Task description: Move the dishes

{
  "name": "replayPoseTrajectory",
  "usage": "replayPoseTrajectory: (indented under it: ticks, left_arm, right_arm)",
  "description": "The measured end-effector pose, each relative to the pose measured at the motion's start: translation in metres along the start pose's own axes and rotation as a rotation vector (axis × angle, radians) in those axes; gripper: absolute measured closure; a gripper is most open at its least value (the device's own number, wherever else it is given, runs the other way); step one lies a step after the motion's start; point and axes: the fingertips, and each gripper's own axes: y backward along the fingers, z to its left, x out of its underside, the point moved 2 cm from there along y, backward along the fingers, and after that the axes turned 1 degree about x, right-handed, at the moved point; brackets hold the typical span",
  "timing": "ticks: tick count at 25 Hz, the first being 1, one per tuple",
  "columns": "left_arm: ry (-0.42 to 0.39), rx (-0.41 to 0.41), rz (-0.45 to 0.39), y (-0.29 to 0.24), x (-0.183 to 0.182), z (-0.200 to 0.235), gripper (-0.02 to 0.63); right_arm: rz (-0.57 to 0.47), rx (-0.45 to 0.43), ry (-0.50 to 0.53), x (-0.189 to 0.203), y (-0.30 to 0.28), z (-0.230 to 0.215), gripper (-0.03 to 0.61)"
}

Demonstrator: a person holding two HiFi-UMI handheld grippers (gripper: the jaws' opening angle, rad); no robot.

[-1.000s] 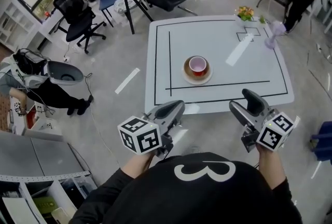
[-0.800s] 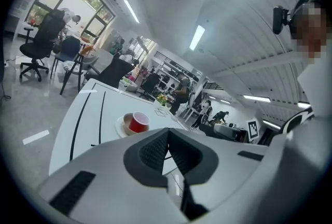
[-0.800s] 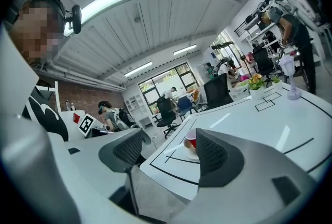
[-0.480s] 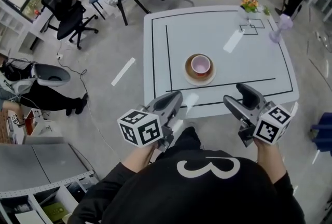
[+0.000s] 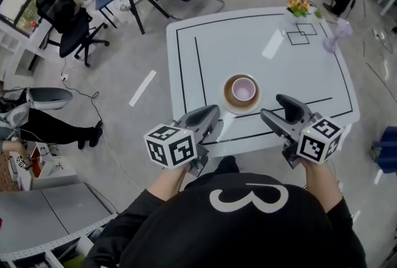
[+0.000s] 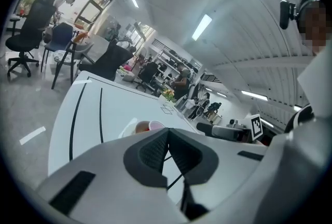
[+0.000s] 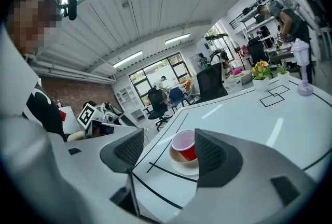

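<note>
The head view looks steeply down at the worktop (image 5: 211,49); both gripper views skim it from its near edge, sharing the cup (image 5: 243,89).

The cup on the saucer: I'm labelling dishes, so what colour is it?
The cup is red outside, pale pink inside; clearest in the right gripper view.
</note>
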Motion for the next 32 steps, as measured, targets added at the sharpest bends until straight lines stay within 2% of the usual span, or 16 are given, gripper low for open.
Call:
replayPoseTrajectory:
  ticks: [9, 16, 23, 30, 32]
  left_arm:
    - [0.009, 0.011, 0.023, -0.016, -0.008, 0.038, 0.611]
    - [0.009, 0.031, 0.058, -0.022, -0.005, 0.044, 0.611]
    - [0.019, 0.012, 0.043, -0.015, -0.006, 0.055, 0.611]
    - [0.014, 0.014, 0.027, -0.011, -0.014, 0.058, 0.611]
    - [0.012, 0.010, 0.025, -0.011, -0.014, 0.060, 0.611]
  right_arm:
    - [0.050, 0.048, -0.049, 0.006, -0.048, -0.028, 0.298]
    - [0.099, 0.098, -0.075, 0.015, -0.081, -0.049, 0.342]
    - [0.149, 0.137, -0.085, 0.028, -0.096, -0.058, 0.383]
    - [0.181, 0.142, -0.130, 0.035, -0.105, -0.061, 0.465]
    - [0.179, 0.154, -0.137, 0.035, -0.106, -0.064, 0.517]
